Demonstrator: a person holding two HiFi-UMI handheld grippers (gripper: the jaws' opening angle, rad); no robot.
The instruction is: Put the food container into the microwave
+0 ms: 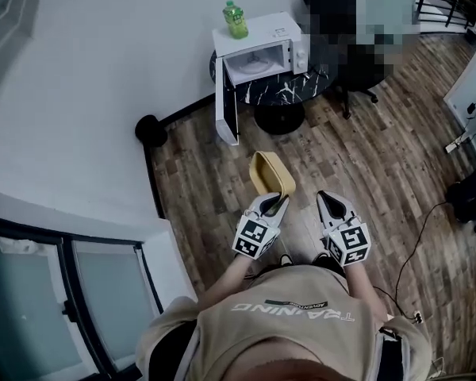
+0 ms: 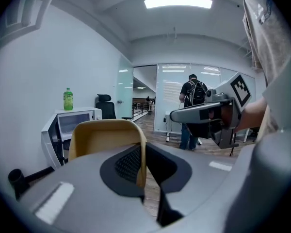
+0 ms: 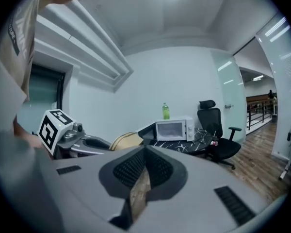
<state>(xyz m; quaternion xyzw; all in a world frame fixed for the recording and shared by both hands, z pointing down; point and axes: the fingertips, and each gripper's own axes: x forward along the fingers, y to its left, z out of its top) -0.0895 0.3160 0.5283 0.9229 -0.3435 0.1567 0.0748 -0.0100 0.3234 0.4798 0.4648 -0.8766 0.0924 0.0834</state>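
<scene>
A tan food container [image 1: 271, 173] hangs in the air over the wooden floor, my left gripper [image 1: 279, 202] shut on its near rim. In the left gripper view the container's wall [image 2: 106, 135] rises right in front of the jaws, its rim pinched between them. My right gripper [image 1: 327, 199] is beside it on the right, shut with nothing in it; its tips [image 3: 144, 152] meet. The white microwave [image 1: 262, 50] stands ahead on a black round table [image 1: 289, 90], its door [image 1: 224, 109] swung open to the left and its cavity empty.
A green bottle [image 1: 236, 20] stands on top of the microwave. A black office chair [image 1: 357, 74] is right of the table. A person with a backpack [image 2: 191, 110] stands far off. A cable [image 1: 416, 248] runs over the floor at right. A glass railing [image 1: 79, 292] lies at lower left.
</scene>
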